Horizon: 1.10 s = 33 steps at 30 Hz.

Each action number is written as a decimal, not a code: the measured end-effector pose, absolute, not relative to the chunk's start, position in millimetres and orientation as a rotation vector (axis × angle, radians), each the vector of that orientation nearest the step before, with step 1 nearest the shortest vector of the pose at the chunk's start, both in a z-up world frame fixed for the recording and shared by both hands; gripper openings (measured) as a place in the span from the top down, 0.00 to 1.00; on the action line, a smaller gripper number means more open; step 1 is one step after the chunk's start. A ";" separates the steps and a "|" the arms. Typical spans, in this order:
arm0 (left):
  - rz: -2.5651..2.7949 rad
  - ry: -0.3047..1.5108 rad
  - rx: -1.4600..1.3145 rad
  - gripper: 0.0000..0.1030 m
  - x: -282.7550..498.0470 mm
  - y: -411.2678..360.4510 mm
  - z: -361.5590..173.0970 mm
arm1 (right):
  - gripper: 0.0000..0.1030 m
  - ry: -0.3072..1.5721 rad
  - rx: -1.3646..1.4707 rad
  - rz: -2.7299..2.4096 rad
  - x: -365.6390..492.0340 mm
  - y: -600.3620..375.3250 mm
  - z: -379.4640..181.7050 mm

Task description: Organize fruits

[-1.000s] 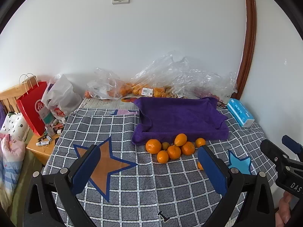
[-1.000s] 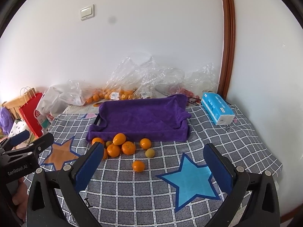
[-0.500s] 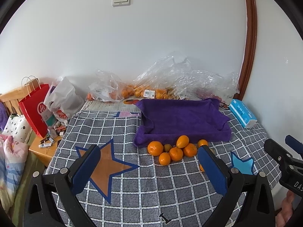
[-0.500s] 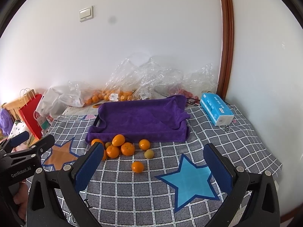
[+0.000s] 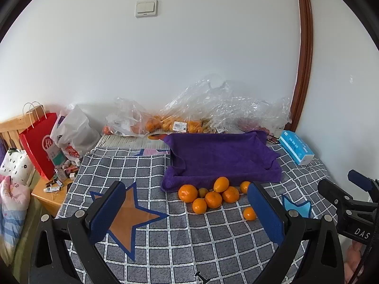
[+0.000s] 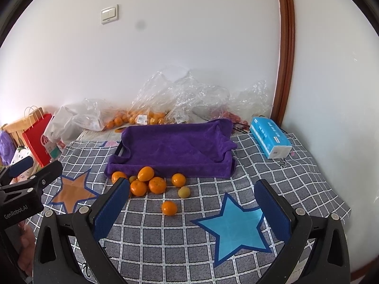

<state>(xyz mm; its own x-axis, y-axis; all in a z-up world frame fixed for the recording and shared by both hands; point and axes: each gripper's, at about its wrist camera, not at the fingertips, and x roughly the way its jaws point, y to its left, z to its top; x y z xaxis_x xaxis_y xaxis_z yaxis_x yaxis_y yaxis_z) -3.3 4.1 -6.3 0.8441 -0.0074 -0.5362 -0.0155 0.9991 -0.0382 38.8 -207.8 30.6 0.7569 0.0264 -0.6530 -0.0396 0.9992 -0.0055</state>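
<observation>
While both my left tool [image 5: 184, 209] and right tool [image 6: 191, 204] hang spread and empty, I judge the loose oranges [image 6: 151, 182] may roll off the checked cloth [image 6: 165, 236] if nudged.

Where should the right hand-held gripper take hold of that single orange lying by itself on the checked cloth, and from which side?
Probably across its widest middle, coming down from above and the near side. The lone orange is round, so any opposite pair of sides serves, and it sits apart from the fruit cluster, with bare checked cloth around it. The right hand-held gripper is already open wide.

bagged fruit [image 5: 165, 124] blurred, label [image 5: 180, 125] unreadable
</observation>
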 end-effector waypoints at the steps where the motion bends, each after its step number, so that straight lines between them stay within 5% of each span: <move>1: 0.003 0.564 -0.039 0.00 -3.4 3.7 -6.3 | 0.00 0.711 -0.023 0.031 39.2 -207.8 30.3; 33: -0.008 0.649 -0.100 0.01 51.1 45.5 -62.1 | 0.00 0.683 -0.060 0.050 84.4 -193.8 -35.6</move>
